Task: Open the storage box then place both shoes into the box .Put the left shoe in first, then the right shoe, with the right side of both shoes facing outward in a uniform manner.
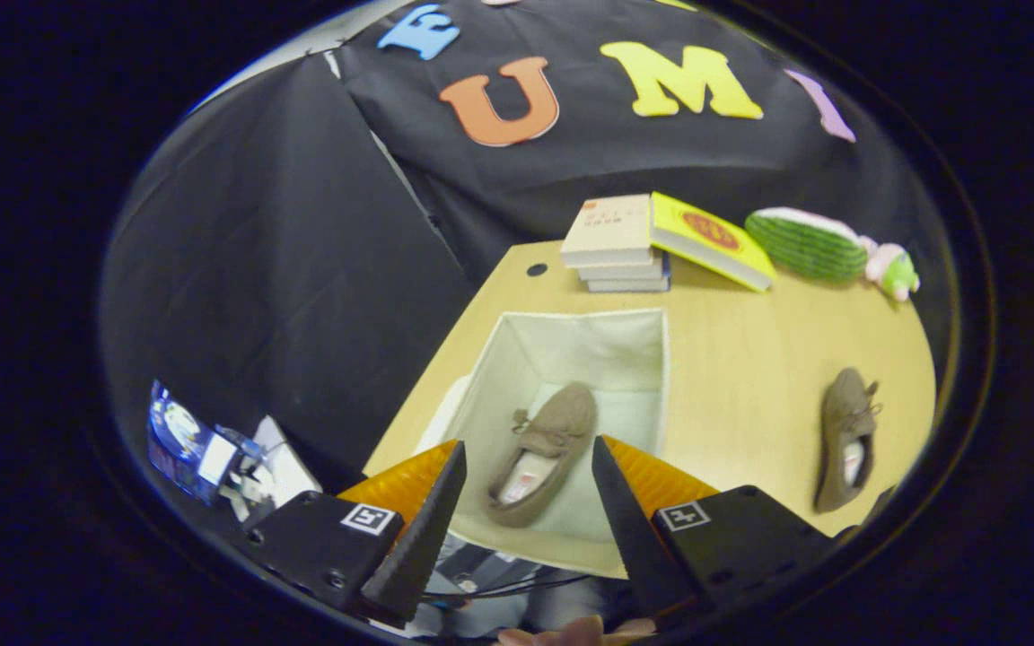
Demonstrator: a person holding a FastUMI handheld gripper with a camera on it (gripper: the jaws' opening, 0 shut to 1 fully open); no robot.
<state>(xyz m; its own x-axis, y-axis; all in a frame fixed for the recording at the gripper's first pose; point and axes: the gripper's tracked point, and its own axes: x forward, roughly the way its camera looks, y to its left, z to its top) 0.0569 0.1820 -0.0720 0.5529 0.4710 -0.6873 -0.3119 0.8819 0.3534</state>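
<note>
Your gripper (pixel 528 458) hovers above the open storage box (pixel 652 359) with its fingers spread wide, holding and touching nothing. Between them you see one brown shoe (pixel 546 449) lying inside the box, toe pointing away from you; its insole label is too small to read. You have the second shoe (pixel 845 437) lying on the wooden table (pixel 750 359), well apart from the box on the right. Beyond the box sit a stack of books (pixel 617 244), a yellow book (pixel 710 238) leaning against it, and a green plush toy (pixel 827 247); their cover print is unreadable.
</note>
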